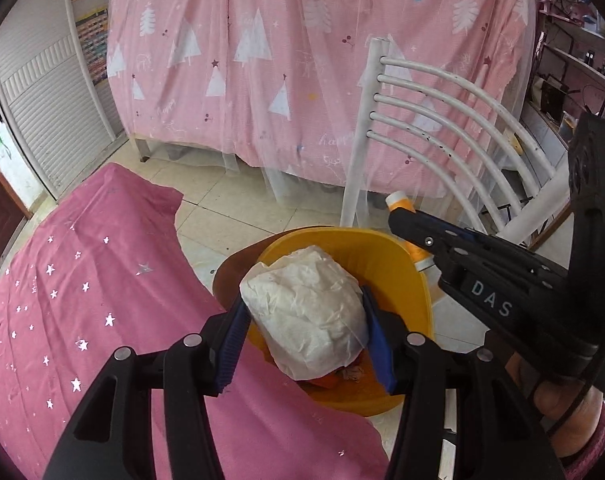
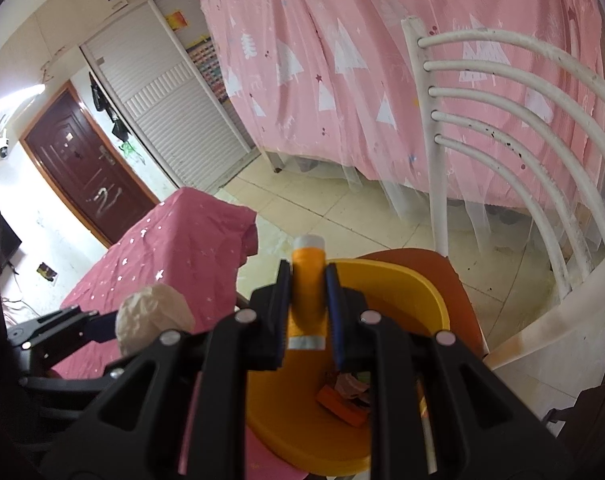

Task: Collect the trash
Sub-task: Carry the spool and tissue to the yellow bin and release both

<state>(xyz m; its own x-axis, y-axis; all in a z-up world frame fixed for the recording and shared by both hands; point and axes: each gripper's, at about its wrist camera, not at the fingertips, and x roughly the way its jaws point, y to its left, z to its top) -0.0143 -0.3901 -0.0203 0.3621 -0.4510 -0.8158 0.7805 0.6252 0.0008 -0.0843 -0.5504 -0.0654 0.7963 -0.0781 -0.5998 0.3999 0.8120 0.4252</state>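
My left gripper (image 1: 302, 320) is shut on a crumpled white paper wad (image 1: 306, 312) and holds it over the yellow bin (image 1: 414, 276). In the right wrist view the same paper wad (image 2: 152, 316) shows at the lower left, just left of the bin. My right gripper (image 2: 308, 300) is shut on an orange spool of thread (image 2: 308, 288) with white ends, held above the yellow bin's (image 2: 414, 280) near rim. From the left wrist view the right gripper (image 1: 406, 216) reaches in from the right, the orange spool (image 1: 400, 203) at its tips. Orange and pale scraps (image 2: 344, 396) lie in the bin.
The bin sits on a red-brown chair seat (image 2: 454, 272) with a white railed chair back (image 1: 434, 120) behind it. A dark pink star-print cloth (image 1: 82, 300) covers the surface at the left. A pink tree-print curtain (image 1: 302, 60) hangs beyond a tiled floor (image 1: 230, 208).
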